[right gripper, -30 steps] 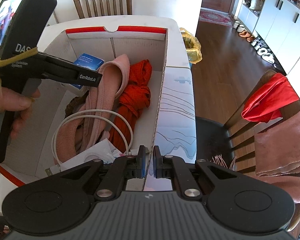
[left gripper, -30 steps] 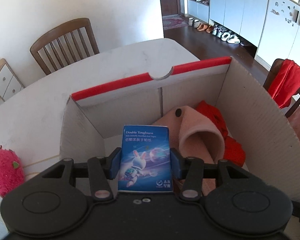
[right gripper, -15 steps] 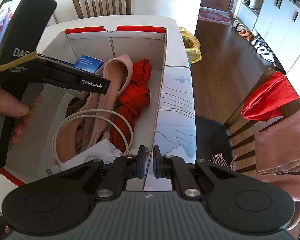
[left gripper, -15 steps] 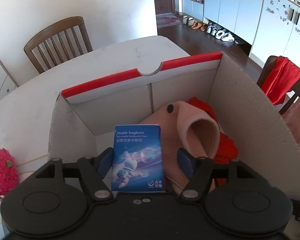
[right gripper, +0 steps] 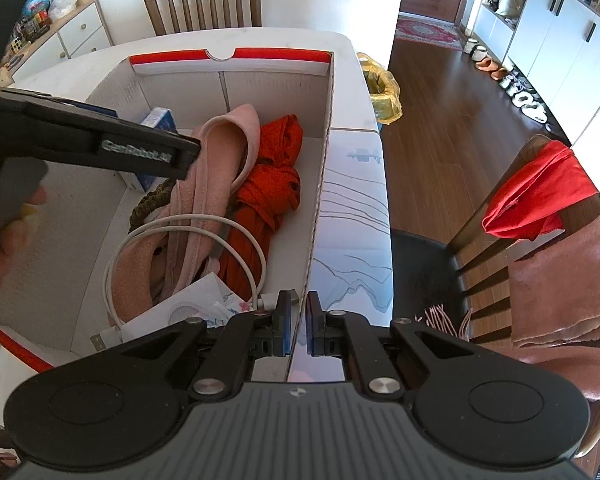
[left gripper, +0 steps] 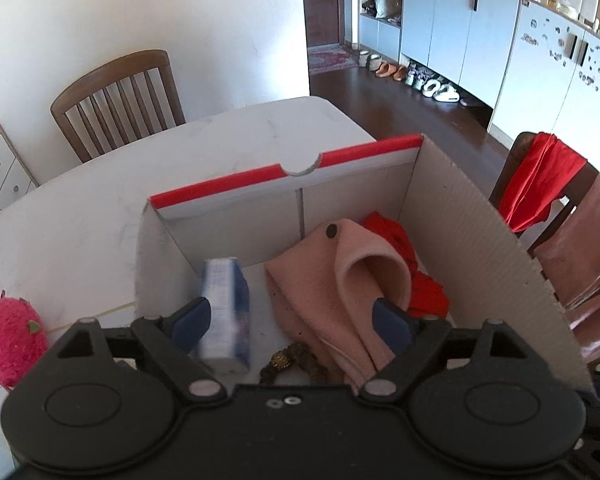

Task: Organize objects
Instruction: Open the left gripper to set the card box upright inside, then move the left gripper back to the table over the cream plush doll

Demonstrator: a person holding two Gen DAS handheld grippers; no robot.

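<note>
A white-topped desk (left gripper: pixel 100 208) stands by a plain white wall (left gripper: pixel 140 20), with a brown slatted wooden chair (left gripper: pixel 116 100) behind it. Dark wooden floorboards (right gripper: pixel 440 128) run to pale blue cabinet doors (left gripper: pixel 452 28), where shoes (left gripper: pixel 432 86) sit in sunlight.

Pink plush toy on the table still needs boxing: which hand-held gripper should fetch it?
Left. The left hand-held gripper is open and empty, with the plush toy just beside it. The right hand-held gripper is shut on the box wall.

Corrugated cardboard box (left gripper: pixel 472 232), fleecy pink cloth (left gripper: pixel 332 280), glossy tissue pack (left gripper: pixel 224 312), matt plastic left claw (left gripper: pixel 292 322)
</note>
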